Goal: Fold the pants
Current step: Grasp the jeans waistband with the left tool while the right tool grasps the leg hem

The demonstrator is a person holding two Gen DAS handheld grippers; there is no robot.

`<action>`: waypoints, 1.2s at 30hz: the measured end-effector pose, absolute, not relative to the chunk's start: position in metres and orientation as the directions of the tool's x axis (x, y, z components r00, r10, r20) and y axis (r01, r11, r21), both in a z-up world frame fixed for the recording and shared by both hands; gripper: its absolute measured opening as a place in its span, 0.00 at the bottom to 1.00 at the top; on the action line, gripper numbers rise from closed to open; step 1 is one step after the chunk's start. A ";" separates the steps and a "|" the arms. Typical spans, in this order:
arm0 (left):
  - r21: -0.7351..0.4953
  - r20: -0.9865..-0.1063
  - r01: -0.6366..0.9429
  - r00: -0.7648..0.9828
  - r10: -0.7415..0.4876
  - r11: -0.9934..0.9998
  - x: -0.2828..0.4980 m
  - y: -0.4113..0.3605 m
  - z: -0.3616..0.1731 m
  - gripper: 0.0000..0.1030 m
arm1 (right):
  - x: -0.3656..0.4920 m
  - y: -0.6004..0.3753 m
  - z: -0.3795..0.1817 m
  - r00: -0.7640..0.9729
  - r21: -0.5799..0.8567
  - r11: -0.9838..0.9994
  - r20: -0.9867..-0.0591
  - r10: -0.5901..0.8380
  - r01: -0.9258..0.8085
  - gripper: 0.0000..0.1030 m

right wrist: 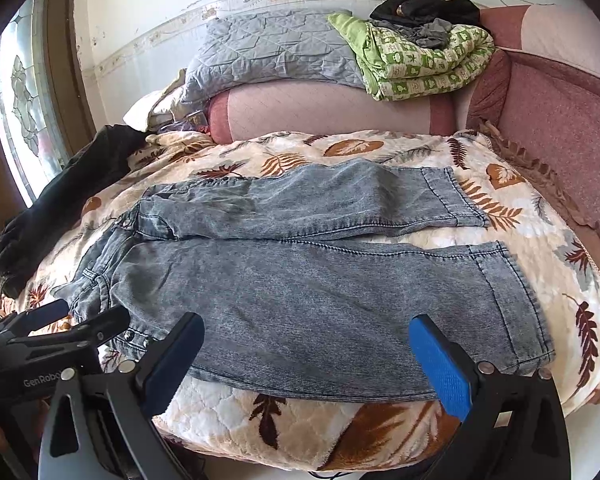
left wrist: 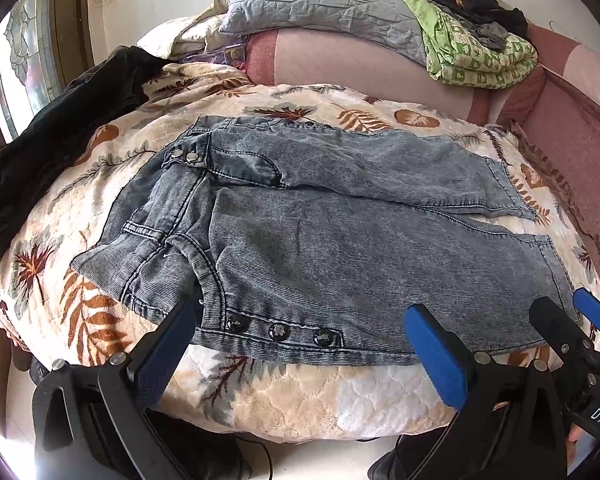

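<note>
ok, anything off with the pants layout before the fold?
Mostly fine. The jeans lie flat, legs apart, but the waistband is bunched and flipped at the near corner. Both grippers open, not holding anything.

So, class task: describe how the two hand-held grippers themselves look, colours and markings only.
Both the left hand-held gripper and right hand-held gripper have black angular frames, silver pivot bolts and blue textured finger pads. White lettering marks the bodies.
</note>
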State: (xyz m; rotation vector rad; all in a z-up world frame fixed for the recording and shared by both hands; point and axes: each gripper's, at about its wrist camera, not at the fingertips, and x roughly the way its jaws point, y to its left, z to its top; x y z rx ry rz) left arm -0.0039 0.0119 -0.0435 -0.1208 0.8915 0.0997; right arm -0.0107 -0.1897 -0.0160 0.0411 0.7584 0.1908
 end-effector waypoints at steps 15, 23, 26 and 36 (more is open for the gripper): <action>-0.243 -0.782 -0.145 0.614 -0.105 0.959 0.076 0.104 -0.016 1.00 | 0.108 -0.302 0.006 0.593 0.358 0.929 -0.729 0.342 -0.095 1.00; -0.268 -0.815 -0.309 0.578 -0.044 0.913 0.190 0.199 -0.022 1.00 | 0.213 -0.395 -0.021 0.493 0.419 0.901 -0.810 0.317 0.110 1.00; -0.255 -0.832 -0.325 0.554 -0.035 0.911 0.237 0.216 -0.033 0.95 | 0.243 -0.408 -0.029 0.475 0.414 0.901 -0.824 0.310 0.130 0.97; -0.240 -0.882 -0.329 0.466 -0.065 0.913 0.325 0.231 -0.083 0.57 | 0.346 -0.431 -0.059 0.425 0.336 0.929 -0.872 0.244 0.156 0.60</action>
